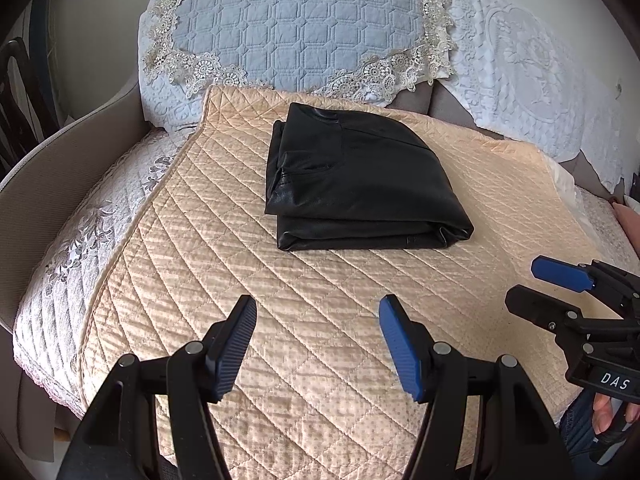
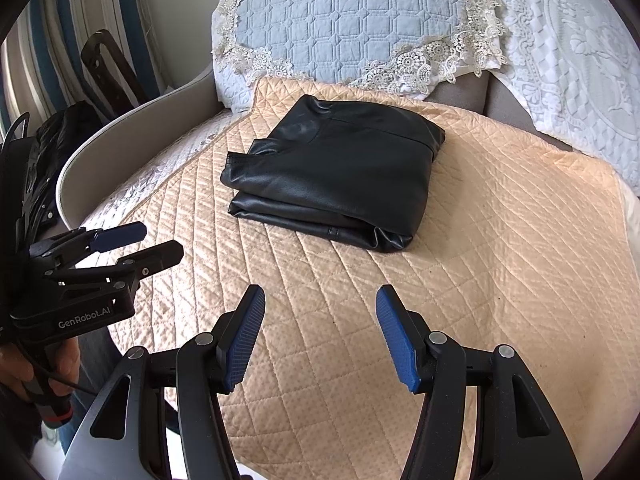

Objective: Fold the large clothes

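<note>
Black, leather-like and shiny, the folded garment (image 1: 356, 184) lies as one compact stack near the middle of the peach quilted cover (image 1: 280, 340) on the sofa, seen from the left wrist. One garment, one peach cover, one blue quilted cushion cover with a lace edge (image 1: 296, 24) behind it. The left hand-held gripper (image 1: 318, 344) hangs above bare quilt well short of the garment, its blue pads apart with nothing between them. At the right edge the right hand-held gripper (image 1: 536, 288) shows too, jaws parted and empty.

From the right wrist, the same single garment (image 2: 336, 172) sits squared, its layers stacked and edges roughly aligned. The right hand-held gripper (image 2: 320, 332) is likewise spread and empty over the quilt, apart from the cloth; the left hand-held gripper (image 2: 152, 244) appears at the left, jaws parted, clear of the cloth. Two grippers in all, neither touching the clothing.

I judge the folding to be finished or nearly so, both tools drawn clear. If anything remains, it would be a light tidy of the loose corner at the near right of the stack.
</note>
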